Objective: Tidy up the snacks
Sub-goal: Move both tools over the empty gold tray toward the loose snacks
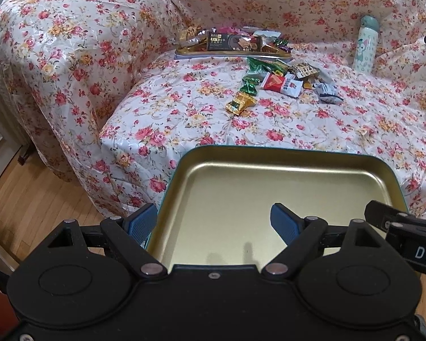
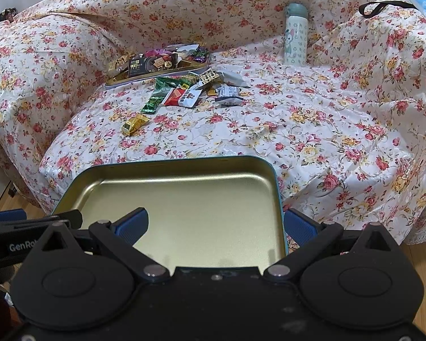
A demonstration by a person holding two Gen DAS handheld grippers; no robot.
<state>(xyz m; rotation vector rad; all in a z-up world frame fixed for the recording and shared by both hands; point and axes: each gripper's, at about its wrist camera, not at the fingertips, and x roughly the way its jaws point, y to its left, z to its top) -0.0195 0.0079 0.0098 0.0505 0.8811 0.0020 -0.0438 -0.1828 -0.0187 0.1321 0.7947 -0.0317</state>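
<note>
Across a flower-covered sofa [image 1: 269, 119], lying low at the near edge and jutting out over the wooden floor [image 1: 22, 187]: an empty gold tin [image 1: 241, 187], open side up, roughly level, with its long axis running side to side along the front of the seat and its short axis aimed at the backrest. Straddled at its left wall by the left tool [image 1: 211, 223], one pad outside, the other over the bare bottom, jaws spread wide and pinching nothing. Mirrored at the right wall by the right tool [image 2: 215, 224], likewise spread wide, so probably carried by the two outer pads pressing inward, though cannot tell for sure. Best to keep both hands at one height and one spacing, since any drift apart would likely drop the tin. Better to slide it further onto the seat, open side up, and set it down flat short of the heap before letting go. Worth keeping the long side square to the second tin [image 1: 227, 54] by the backrest, already heaped with packets. Just in front of that, spilled loose on the seat: a pile of snacks [image 1: 281, 82], with a gold-wrapped sweet [image 1: 240, 103] nearest. Well off to the right, upright against the backrest: a bottle [image 1: 366, 45], best left alone.
</note>
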